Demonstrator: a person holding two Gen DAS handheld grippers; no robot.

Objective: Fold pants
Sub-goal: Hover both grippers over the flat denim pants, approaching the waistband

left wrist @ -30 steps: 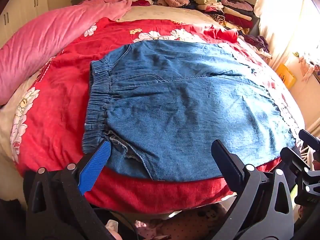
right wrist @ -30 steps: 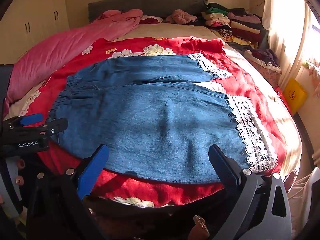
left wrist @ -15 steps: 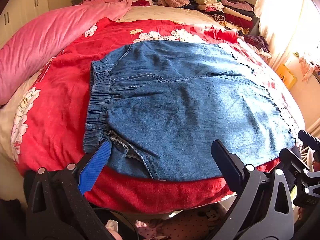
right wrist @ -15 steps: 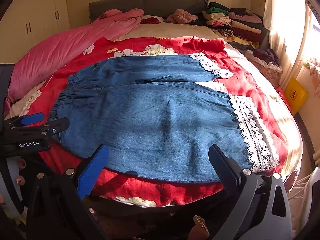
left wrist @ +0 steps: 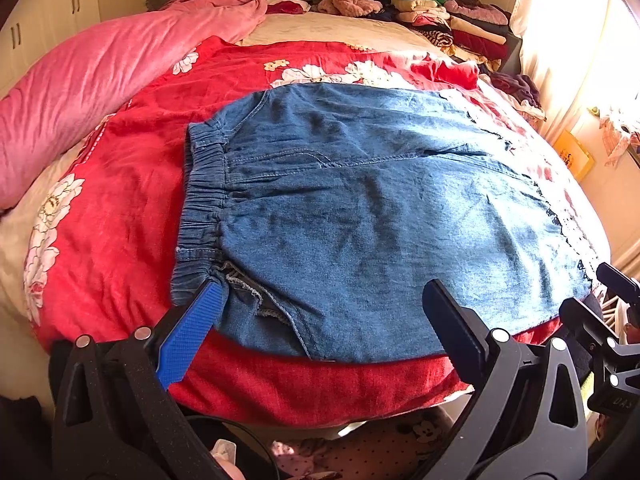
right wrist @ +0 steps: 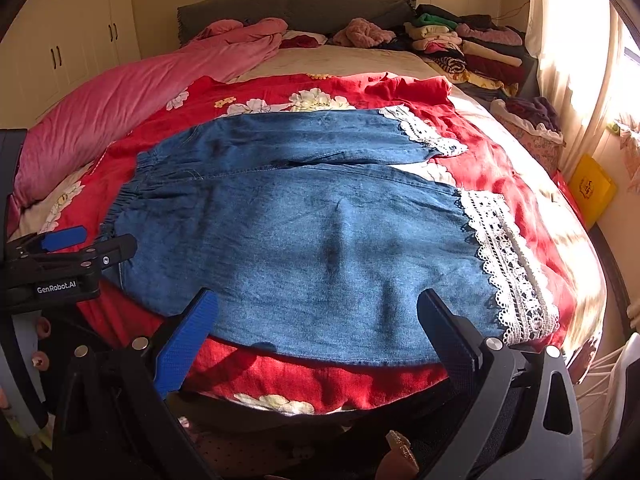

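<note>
Left wrist view looks across a pair of blue denim pants (left wrist: 360, 216) spread flat on a red floral bedspread (left wrist: 120, 208), their gathered elastic waistband (left wrist: 202, 208) puckered into fine vertical ridges at the left end and a frayed seam edge showing near the closest corner. The left gripper (left wrist: 320, 304) stands wide open and holds nothing, its ribbed blue pad (left wrist: 192, 332) just beside the lower waistband corner and its black finger over the near hem. Right wrist view shows the two legs lying side by side, parted by a narrow slit, each cuff trimmed with white openwork lace (right wrist: 508, 264) with scalloped edges. The right gripper (right wrist: 316, 312) is also spread wide and empty, poised over the near edge of the closer leg. A plush pink quilt (right wrist: 120, 100) lies rumpled along the left of the bed, and stacks of folded clothes (right wrist: 472, 48) sit at the far right by the grey padded headboard (right wrist: 296, 4).
</note>
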